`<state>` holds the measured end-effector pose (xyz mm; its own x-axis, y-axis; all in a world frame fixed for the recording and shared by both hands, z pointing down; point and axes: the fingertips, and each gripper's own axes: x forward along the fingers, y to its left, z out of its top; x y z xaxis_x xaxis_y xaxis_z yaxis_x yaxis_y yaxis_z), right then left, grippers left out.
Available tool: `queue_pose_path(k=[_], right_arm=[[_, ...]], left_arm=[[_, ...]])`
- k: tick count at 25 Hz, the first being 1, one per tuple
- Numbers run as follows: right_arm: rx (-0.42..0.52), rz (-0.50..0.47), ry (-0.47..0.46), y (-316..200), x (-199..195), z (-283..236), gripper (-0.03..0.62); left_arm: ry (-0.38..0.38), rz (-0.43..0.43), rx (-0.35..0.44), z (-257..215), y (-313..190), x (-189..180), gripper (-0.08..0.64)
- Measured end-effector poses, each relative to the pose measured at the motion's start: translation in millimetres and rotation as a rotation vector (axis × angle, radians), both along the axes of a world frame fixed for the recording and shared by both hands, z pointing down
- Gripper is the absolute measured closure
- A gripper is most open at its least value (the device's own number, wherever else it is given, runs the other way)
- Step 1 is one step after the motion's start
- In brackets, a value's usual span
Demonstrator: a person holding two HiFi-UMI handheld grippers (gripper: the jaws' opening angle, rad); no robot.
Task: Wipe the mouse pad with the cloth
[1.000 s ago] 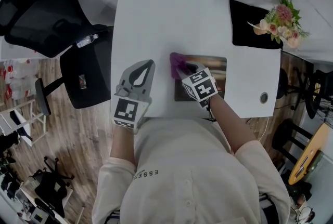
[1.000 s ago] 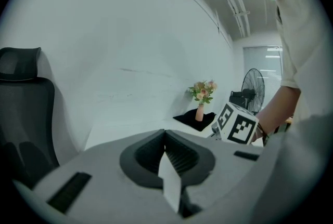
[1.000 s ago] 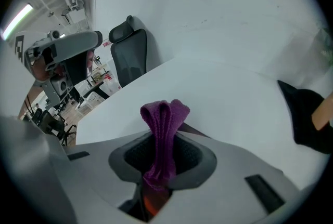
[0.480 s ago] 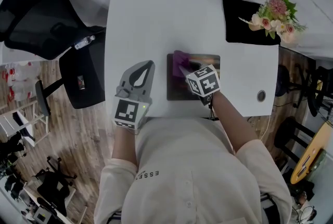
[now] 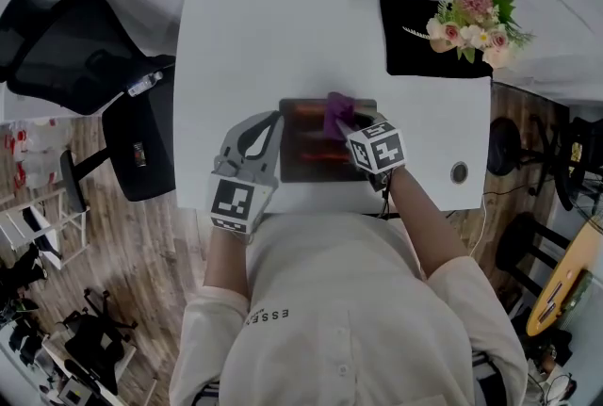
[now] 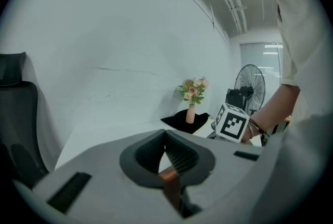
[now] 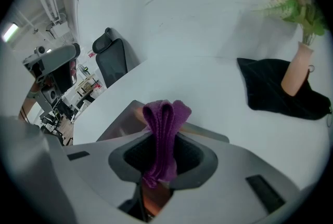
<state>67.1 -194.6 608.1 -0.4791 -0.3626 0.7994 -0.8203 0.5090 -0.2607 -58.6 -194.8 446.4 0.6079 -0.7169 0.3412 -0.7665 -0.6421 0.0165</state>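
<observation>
One purple cloth (image 7: 165, 114) is bunched up and pinched tight in the right gripper (image 7: 165, 140). The jaws are clamped on it, and a fat fold pokes out past the tips. It's right at the far edge of the mouse pad (image 5: 311, 154), a little right of the pad's middle. The pad, dark with a coppery sheen, lies flat by the near edge of the tabletop (image 5: 245, 37), roughly midway along it. Over on the other side, the left gripper (image 5: 270, 121) has its jaws pressed together with nothing between them. Its tip is just at the pad's left edge, though I can't tell whether it touches the pad. Further out, by the far right corner, a black mat (image 5: 415, 46) lies on the tabletop with a slim vase of pink and white flowers (image 5: 471, 18) standing on it. A small round grommet (image 5: 459, 172) sits close to the right edge, well apart from the pad. Off the left edge, a black chair (image 5: 75, 46) stands on the wooden floor (image 5: 122, 244).
</observation>
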Motion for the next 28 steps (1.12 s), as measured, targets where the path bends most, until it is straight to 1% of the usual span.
queue_pose_path(k=[7,13,17,20,22,25,28], right_arm=[[0.009,0.076,0.045,0.7,51.4,1.2,0.499],[0.002,0.171,0.112,5.1,91.4,2.5,0.500],[0.011,0.203,0.148,6.2,106.6,-5.2,0.498],[0.048,0.203,0.143,4.7,105.9,-21.0,0.499],[0.068,0.185,0.130,4.4,98.3,-33.2,0.498],[0.078,0.139,0.084,4.5,74.5,-48.7,0.499],[0.076,0.077,0.048,6.5,40.9,-56.6,0.498]], left_arm=[[-0.002,0.025,0.015,-4.1,2.2,28.5,0.558],[-0.005,0.030,0.027,-10.3,7.4,39.6,0.558],[-0.012,0.038,0.042,-15.0,10.4,42.0,0.558],[-0.009,0.039,0.052,-18.4,12.2,41.1,0.558],[-0.007,0.038,0.059,-20.8,13.0,38.3,0.558],[-0.004,0.027,0.066,-22.5,12.8,29.6,0.558],[-0.004,0.010,0.063,-22.3,13.5,16.1,0.558]])
